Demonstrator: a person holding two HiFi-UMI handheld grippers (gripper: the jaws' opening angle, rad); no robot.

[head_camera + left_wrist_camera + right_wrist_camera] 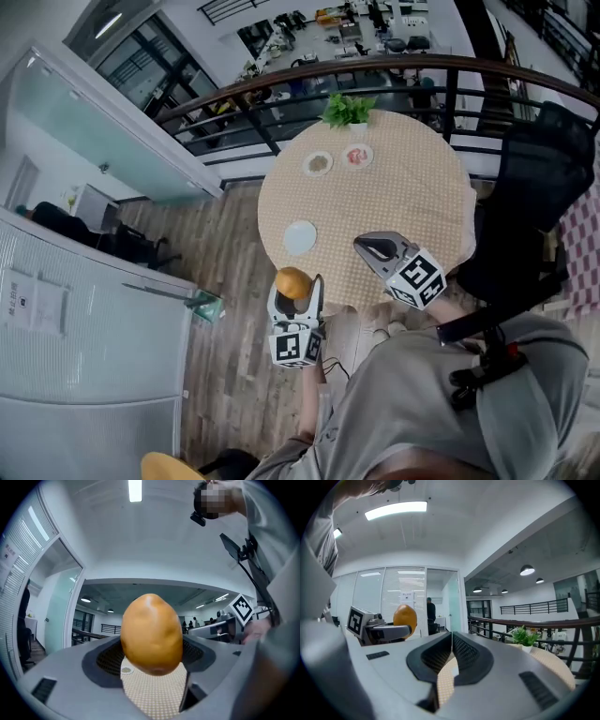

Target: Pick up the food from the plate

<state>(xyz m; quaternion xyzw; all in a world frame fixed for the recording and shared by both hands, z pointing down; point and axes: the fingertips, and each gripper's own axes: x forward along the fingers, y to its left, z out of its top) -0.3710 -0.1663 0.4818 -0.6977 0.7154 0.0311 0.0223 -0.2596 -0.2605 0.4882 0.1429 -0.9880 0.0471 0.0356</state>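
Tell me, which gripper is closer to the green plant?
Right. The right gripper is over the table, with the plant at its far edge; the left gripper, holding the food, is at the near edge.

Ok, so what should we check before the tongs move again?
1. Left tongs gripping the round orange food: ok, it is squeezed between both jaws.
2. Food lifted off the table: ok.
3. Right tongs free: ok, shut with nothing between them.
4. Pale plate near the person: ok, empty.
5. Tan-food plate and pink-food plate by the plant: ok, away from both tongs.
6. Grip firm enough: cannot tell.
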